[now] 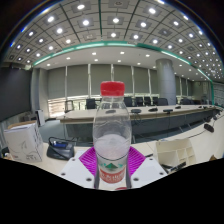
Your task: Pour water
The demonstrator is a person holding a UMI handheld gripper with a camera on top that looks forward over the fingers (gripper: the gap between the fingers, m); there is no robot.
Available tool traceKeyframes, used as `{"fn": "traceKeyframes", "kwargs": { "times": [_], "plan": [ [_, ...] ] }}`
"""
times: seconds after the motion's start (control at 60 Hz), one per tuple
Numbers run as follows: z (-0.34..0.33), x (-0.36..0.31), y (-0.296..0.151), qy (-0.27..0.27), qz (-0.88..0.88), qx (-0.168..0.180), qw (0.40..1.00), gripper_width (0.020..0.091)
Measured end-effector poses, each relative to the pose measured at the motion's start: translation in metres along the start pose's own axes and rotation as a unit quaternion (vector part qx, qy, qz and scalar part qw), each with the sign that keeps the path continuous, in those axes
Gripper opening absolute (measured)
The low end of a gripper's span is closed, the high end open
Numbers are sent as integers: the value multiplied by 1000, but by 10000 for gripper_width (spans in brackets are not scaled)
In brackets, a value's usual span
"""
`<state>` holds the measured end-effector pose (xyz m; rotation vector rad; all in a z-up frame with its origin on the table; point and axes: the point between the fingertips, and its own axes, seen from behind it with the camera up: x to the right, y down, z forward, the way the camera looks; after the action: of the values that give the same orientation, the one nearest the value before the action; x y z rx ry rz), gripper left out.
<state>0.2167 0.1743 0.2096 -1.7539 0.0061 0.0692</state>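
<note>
A clear plastic water bottle (112, 130) with a red cap and a red-and-green label stands upright between my fingers, held above the white table (205, 145). My gripper (112, 163) is shut on the bottle, its purple pads (90, 160) pressing the lower body at both sides. A white paper cup (172, 153) stands on the table just right of the fingers. The fingertips themselves are mostly hidden behind the bottle.
A dark object (60, 148) and a white box (22, 137) lie on the table to the left. Beyond is a long conference desk (150, 117) with black chairs, then curtained windows and a ceiling with many spot lights.
</note>
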Motion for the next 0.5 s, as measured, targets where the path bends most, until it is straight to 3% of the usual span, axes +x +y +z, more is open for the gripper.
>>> {"fn": "traceKeyframes", "kwargs": {
  "times": [0.2,0.333,0.367,0.433,0.5],
  "plan": [
    [20,30,98,17,-24,-54,998,358],
    [23,40,134,26,-18,-70,997,361],
    [18,39,129,25,-18,-53,998,361],
    [19,38,132,26,-20,-53,998,369],
    [18,38,129,27,-22,-47,998,438]
  ]
}}
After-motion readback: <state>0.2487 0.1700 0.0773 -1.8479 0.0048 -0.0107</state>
